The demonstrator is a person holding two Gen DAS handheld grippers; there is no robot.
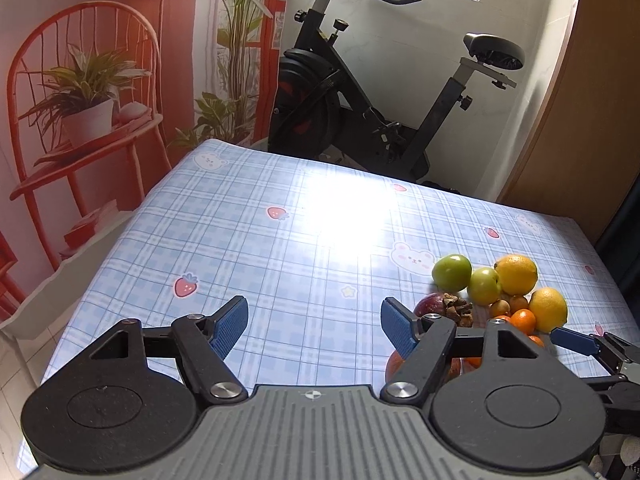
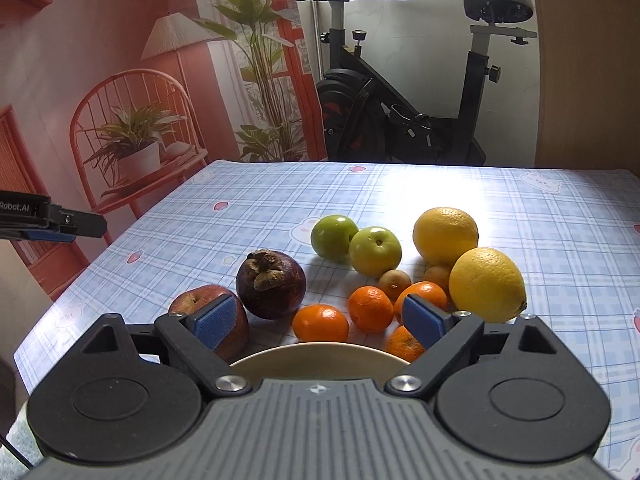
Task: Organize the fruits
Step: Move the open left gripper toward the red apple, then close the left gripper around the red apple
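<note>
Tablecloth [image 1: 248, 240] bare left of fruits [image 2: 376, 256]

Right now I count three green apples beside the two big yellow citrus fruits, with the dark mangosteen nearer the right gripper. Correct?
Not quite: the right wrist view shows two green apples, not three. They do sit beside the two yellow citrus fruits, and the mangosteen is nearer the right gripper.

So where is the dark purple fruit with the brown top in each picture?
Left wrist view: the mangosteen is low right, half hidden behind the left gripper's right finger.
Right wrist view: the mangosteen sits left of centre, fully visible, beside the red apple.
Shared landmark: the two green apples.
</note>
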